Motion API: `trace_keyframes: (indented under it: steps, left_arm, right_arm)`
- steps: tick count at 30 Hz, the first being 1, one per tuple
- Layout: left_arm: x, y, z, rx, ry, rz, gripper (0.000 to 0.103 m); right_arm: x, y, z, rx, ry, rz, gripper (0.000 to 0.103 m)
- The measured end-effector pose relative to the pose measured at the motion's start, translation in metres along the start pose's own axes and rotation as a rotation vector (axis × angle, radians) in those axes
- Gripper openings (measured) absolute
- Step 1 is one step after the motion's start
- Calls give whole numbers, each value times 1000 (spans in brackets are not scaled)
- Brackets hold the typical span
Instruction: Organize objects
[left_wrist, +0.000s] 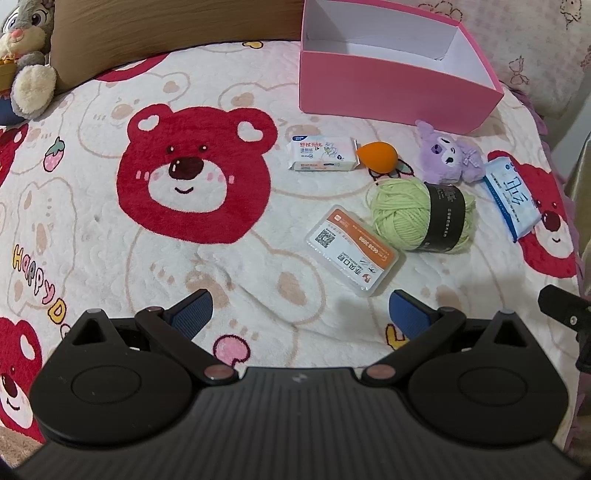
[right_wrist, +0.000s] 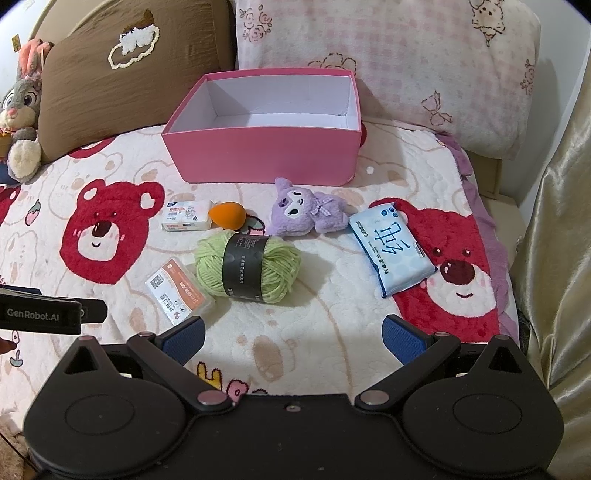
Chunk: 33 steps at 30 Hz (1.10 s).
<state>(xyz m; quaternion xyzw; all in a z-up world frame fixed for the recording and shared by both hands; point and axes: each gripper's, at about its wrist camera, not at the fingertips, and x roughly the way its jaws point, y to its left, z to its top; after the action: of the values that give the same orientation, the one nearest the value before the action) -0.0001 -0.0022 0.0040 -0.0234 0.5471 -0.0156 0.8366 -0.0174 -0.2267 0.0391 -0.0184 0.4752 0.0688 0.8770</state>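
A: The left gripper (left_wrist: 301, 314) and the right gripper (right_wrist: 293, 338) are both seen with jaws spread wide, nothing between the blue pads, each held above the blanket (left_wrist: 110, 229).

B: How many things are counted?

A: Six loose items and one pink box (right_wrist: 258, 155), open and empty. One ball of green yarn (right_wrist: 247, 267), one purple plush toy (right_wrist: 306, 212), one orange sponge (right_wrist: 227, 214), one card case (right_wrist: 177, 291), one small tissue pack (right_wrist: 186, 218), one blue wipes pack (right_wrist: 391, 251).

B: Where are they placed from the right gripper?

A: The yarn is found at twelve o'clock, the card case at eleven touching it, the wipes pack at one, the plush just beyond the yarn. The sponge touches the small tissue pack, toward eleven. The box is set behind them all at twelve.

B: Anything cut off or unclear?

A: A grey rabbit toy (right_wrist: 20, 110) is cropped at nine o'clock. The box's far end is cut off in the left view. Print on the packs cannot be read.
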Motion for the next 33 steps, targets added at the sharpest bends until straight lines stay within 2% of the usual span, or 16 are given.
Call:
trace_keyframes:
  steps: [33]
  left_arm:
    - [-1, 4, 0, 5, 7, -18, 103]
  right_arm:
    - [-2, 6, -1, -23, -6, -7, 103]
